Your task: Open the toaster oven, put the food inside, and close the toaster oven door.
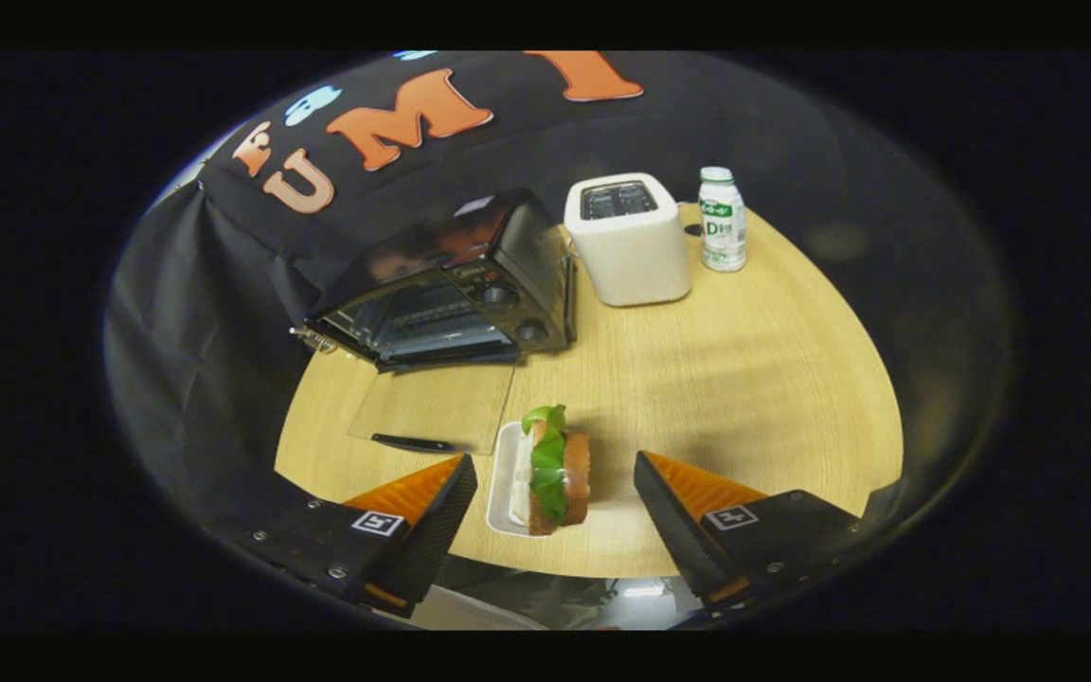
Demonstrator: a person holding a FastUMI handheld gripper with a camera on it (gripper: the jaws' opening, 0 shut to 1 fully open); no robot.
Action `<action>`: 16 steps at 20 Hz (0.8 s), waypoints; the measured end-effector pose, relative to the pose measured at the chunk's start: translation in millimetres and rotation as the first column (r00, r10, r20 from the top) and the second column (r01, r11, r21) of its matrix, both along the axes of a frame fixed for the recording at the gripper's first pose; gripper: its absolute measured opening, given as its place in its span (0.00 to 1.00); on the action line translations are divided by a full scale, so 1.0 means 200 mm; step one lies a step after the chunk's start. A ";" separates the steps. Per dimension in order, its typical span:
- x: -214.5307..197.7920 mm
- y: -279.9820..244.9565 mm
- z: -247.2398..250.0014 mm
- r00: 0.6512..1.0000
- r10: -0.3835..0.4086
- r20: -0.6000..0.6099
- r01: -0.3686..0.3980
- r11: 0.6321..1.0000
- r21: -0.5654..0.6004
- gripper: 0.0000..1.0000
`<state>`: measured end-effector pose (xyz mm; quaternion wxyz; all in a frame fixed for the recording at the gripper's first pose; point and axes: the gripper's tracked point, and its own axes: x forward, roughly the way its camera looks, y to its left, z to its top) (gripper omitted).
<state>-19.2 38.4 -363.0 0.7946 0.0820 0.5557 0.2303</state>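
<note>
Gripper view: tool [555,493] released, straddling sandwich [560,469] lower centre; lower squarely, clamp bread sides gently; oven [446,284] door [437,409] already down.

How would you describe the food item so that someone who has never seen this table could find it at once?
Start at the black toaster oven, whose glass door lies open on the wooden table. Just past the door's front corner, between the open gripper fingers, a sandwich stands on edge on a small white tray. Only it shows green lettuce.
</note>
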 end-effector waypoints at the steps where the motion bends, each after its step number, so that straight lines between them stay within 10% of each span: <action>1: -0.01 0.01 -0.03 0.999 0.016 -0.048 -0.015 1.000 0.012 0.99; 8: -0.03 0.06 -0.18 0.975 0.109 -0.193 -0.108 0.994 0.016 0.98; 16: -0.08 0.12 -0.22 0.947 0.112 -0.300 -0.118 0.993 -0.001 0.42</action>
